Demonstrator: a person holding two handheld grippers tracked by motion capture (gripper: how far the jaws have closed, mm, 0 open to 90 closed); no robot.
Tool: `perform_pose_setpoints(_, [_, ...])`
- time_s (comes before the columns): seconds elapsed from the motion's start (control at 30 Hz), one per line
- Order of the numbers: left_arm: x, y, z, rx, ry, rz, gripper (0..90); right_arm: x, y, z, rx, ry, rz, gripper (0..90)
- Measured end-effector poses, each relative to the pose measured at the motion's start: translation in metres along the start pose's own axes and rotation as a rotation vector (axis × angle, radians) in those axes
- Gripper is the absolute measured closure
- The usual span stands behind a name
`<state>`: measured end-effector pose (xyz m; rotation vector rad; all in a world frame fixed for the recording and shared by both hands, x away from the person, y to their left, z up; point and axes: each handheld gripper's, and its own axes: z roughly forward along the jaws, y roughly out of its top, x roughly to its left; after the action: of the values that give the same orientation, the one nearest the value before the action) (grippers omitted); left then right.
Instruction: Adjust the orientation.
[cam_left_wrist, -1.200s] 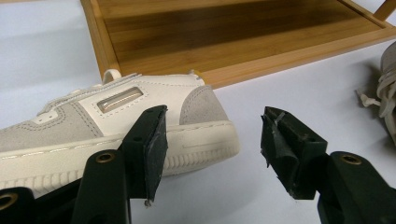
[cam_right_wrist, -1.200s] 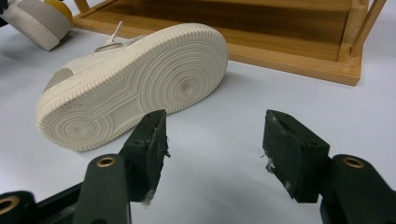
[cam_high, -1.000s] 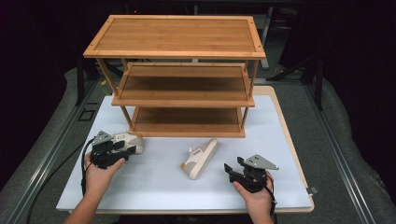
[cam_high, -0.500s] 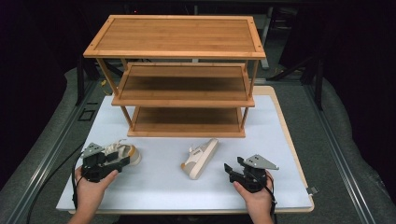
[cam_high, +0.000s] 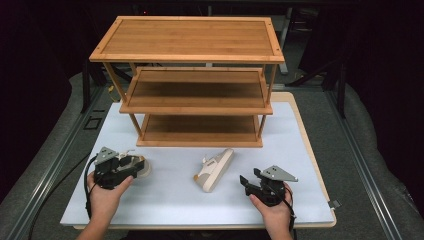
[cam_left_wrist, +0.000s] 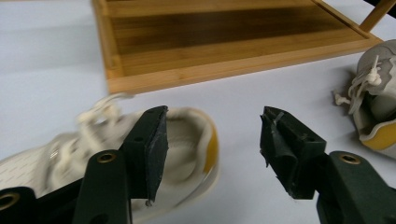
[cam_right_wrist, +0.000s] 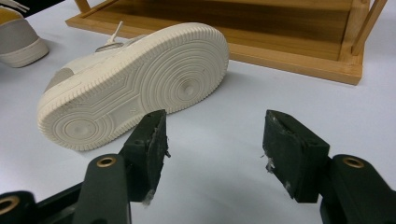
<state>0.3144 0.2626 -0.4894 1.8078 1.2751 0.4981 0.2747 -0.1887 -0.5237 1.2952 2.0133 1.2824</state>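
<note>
High view: white board (cam_high: 310, 150) on the table, three-tier bamboo rack (cam_high: 187, 75) at its far half. Two cream sneakers lie in front of the rack. Left gripper (cam_high: 131, 169) sits at the near-left shoe (cam_high: 142, 167), which is mostly hidden under it there. Right gripper (cam_high: 245, 181) rests near the right edge, just beside the second shoe (cam_high: 215, 170), which lies on its side.

Left gripper view gives what the high view hides: the near-left shoe (cam_left_wrist: 187, 140) is upright, heel opening toward the camera, yellow heel lining, pale mesh upper, laces blurred. One jaw stands over the collar, the other over bare board; jaws spread, having just been closing a little, with no pad pressing on the shoe. The second shoe (cam_left_wrist: 373, 102) shows at the right edge, yellow lining, knotted lace.

Right gripper view: the second shoe (cam_right_wrist: 135, 84) presents its sole, with concentric ring tread and a ribbed rim. Jaws spread, nothing between them, shoe just ahead and apart.

No brand mark or writing readable on either shoe or the rack.
</note>
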Motion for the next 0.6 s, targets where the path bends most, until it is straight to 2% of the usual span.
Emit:
perform_pose_setpoints(0.13, [0.002,-0.003,0.017,0.054,0.044,-0.004,52.6,-0.001,0.0,-0.001,-0.004,0.002,0.004,40.0])
perform_pose_setpoints(0.2, [0.002,-0.006,0.02,0.077,0.041,-0.014,60.6,-0.003,-0.001,-0.002,-0.005,0.003,0.008,40.1])
perform_pose_setpoints(0.23, [0.002,-0.007,0.021,0.083,0.033,-0.016,60.6,-0.003,-0.001,-0.002,-0.005,0.003,0.008,40.1])
perform_pose_setpoints(0.33, [0.003,-0.007,0.023,0.099,0.028,-0.012,70.1,-0.004,-0.001,-0.002,-0.004,0.004,0.018,40.1])
perform_pose_setpoints(0.43, [0.006,-0.005,0.024,0.103,0.002,-0.033,73.5,-0.003,0.0,-0.001,-0.004,0.006,0.011,40.1])
perform_pose_setpoints(0.5, [0.005,-0.004,0.025,0.108,0.003,-0.031,75.7,-0.002,0.0,-0.001,-0.004,0.007,0.007,40.1])
perform_pose_setpoints(0.6, [0.001,-0.001,0.026,0.106,-0.004,-0.006,76.5,-0.001,0.0,-0.001,-0.002,0.005,0.008,40.1])
